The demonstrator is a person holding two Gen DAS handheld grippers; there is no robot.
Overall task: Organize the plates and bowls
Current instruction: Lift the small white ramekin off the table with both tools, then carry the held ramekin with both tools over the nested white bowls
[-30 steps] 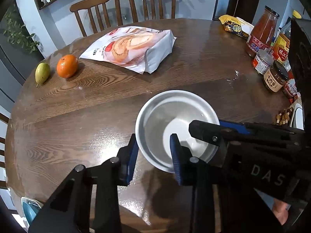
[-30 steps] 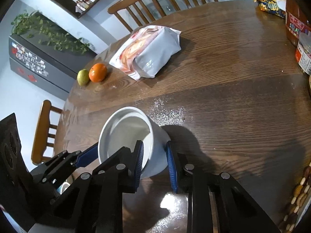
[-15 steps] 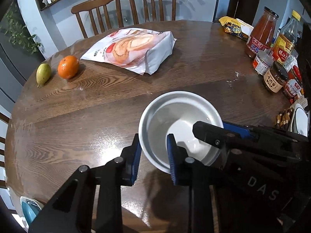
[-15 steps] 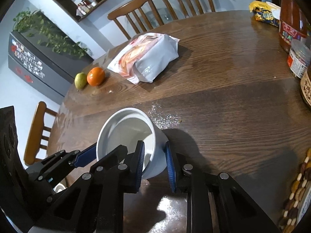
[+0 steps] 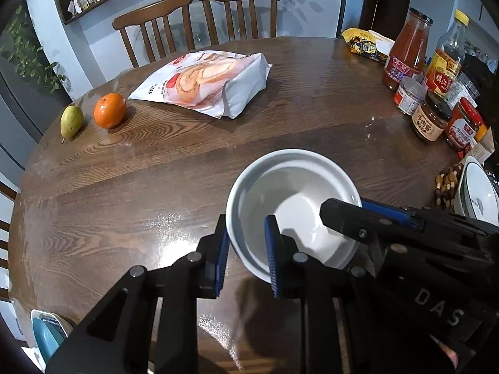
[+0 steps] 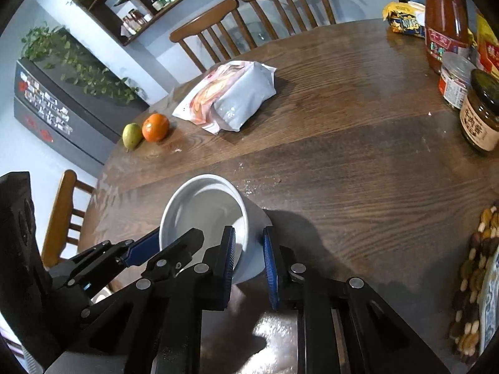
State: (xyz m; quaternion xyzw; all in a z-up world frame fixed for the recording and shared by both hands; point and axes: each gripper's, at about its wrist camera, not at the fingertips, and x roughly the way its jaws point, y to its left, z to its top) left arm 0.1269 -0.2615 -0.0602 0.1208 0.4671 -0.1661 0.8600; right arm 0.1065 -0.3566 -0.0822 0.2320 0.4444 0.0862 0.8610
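Note:
A plain white bowl is held over the round wooden table, near its front edge. My left gripper is shut on the bowl's near-left rim, one blue pad inside and one outside. My right gripper is shut on the bowl's right rim in the same way; the bowl is tilted in this view. The right gripper also shows in the left wrist view at the bowl's right side. A second white bowl with a dark rim line stands at the table's right edge.
A snack bag lies at the table's middle back, with an orange and a pear at the left. Jars and sauce bottles crowd the right side. A beaded trivet lies by the second bowl. Chairs stand behind.
The left gripper's fingers have closed from open onto the bowl's rim. Both grippers with the bowl have drawn back a little toward the table's front edge.

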